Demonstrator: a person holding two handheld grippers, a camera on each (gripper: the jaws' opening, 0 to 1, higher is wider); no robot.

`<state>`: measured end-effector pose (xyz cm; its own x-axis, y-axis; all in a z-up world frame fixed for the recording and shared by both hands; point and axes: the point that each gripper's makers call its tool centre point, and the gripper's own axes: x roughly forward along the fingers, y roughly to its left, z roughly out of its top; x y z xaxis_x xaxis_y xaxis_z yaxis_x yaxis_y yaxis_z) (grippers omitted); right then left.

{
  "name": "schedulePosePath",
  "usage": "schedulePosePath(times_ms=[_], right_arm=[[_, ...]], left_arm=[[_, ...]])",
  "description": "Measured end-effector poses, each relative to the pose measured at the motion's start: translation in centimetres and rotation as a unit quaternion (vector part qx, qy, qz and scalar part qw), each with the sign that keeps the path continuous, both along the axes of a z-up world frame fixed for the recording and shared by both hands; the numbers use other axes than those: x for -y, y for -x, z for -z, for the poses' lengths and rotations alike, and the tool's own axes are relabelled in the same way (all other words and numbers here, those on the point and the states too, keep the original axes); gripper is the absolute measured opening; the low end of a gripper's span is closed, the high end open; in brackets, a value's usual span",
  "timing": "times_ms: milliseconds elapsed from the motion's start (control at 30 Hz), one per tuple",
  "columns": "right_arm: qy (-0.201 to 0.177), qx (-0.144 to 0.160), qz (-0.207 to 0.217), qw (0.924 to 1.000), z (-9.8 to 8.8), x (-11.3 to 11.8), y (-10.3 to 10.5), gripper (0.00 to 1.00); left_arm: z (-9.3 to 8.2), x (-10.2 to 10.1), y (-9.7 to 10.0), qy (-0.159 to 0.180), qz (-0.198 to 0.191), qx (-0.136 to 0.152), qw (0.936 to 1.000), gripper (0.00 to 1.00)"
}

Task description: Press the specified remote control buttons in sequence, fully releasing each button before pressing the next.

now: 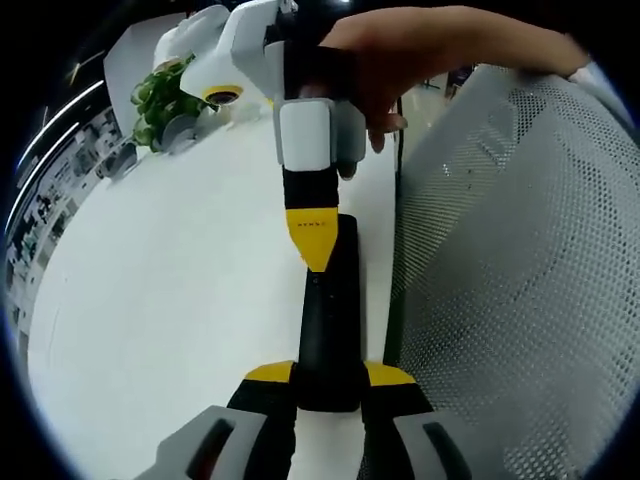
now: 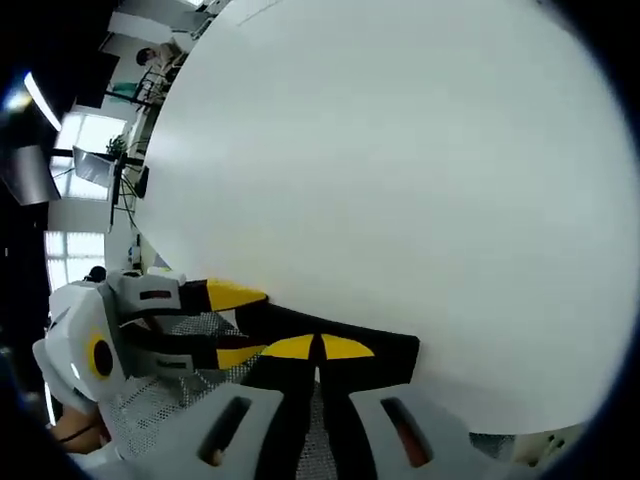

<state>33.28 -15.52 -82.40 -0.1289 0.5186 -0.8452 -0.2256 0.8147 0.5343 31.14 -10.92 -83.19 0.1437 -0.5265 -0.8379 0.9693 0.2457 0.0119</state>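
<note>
A slim black remote (image 1: 330, 310) lies lengthwise over the white table's right edge, and my left gripper (image 1: 330, 375) is shut on its near end, one yellow tip on each side. From above, held by a hand (image 1: 400, 60), my right gripper (image 1: 313, 245) comes down with its yellow tips together and touches the remote's top face near the far end. In the right gripper view, the right gripper (image 2: 318, 348) is shut with its tips resting on the remote (image 2: 395, 358). The left gripper (image 2: 235, 325) clamps the remote from the left.
The white table (image 1: 180, 280) stretches left and away. A grey mesh chair back (image 1: 520, 280) stands close on the right of the remote. Green fake fruit (image 1: 160, 100) and a white object sit at the table's far corner.
</note>
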Motion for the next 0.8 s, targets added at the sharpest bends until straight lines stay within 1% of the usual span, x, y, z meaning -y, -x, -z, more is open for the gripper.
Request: schedulePosePath(times_ms=[33, 133, 200, 233, 267, 333, 533, 667, 800], right_arm=[[-0.002, 0.001, -0.002, 1.0, 0.0, -0.16, -0.06, 0.0], [-0.01, 0.019, -0.009, 0.9997, -0.24, -0.71, -0.2, 0.0], [-0.004, 0.027, -0.014, 0.9995, -0.11, -0.7, -0.19, 0.0], [0.001, 0.027, -0.02, 0.9994, 0.12, -0.58, -0.07, 0.0], [-0.006, 0.025, -0.019, 0.9995, 0.02, -0.78, -0.05, 0.0], [-0.002, 0.026, -0.019, 0.9995, 0.03, -0.58, -0.12, 0.0], [-0.005, 0.025, -0.01, 0.9996, 0.03, -0.65, -0.29, 0.0], [-0.005, 0.017, -0.001, 0.9998, 0.17, -0.66, -0.35, 0.0], [0.003, 0.026, -0.01, 0.9996, 0.1, -0.8, -0.26, 0.0]], left_arm=[[0.01, 0.02, 0.01, 0.0, 0.0, -0.001, 1.0, 0.24], [0.02, 0.04, 0.0, -0.001, 0.001, -0.003, 1.0, 0.24], [0.02, 0.05, 0.0, -0.002, 0.0, -0.003, 1.0, 0.24], [0.03, 0.05, 0.0, -0.003, 0.0, -0.004, 1.0, 0.24], [0.04, 0.04, 0.0, -0.004, 0.0, -0.004, 1.0, 0.24], [0.04, 0.04, 0.01, -0.005, 0.0, -0.005, 1.0, 0.24], [0.06, 0.03, -0.07, -0.012, -0.006, -0.013, 0.9998, 0.23], [0.06, 0.01, -0.06, -0.011, -0.009, -0.014, 0.9998, 0.23], [0.08, 0.04, -0.08, -0.011, -0.009, -0.013, 0.9998, 0.23]])
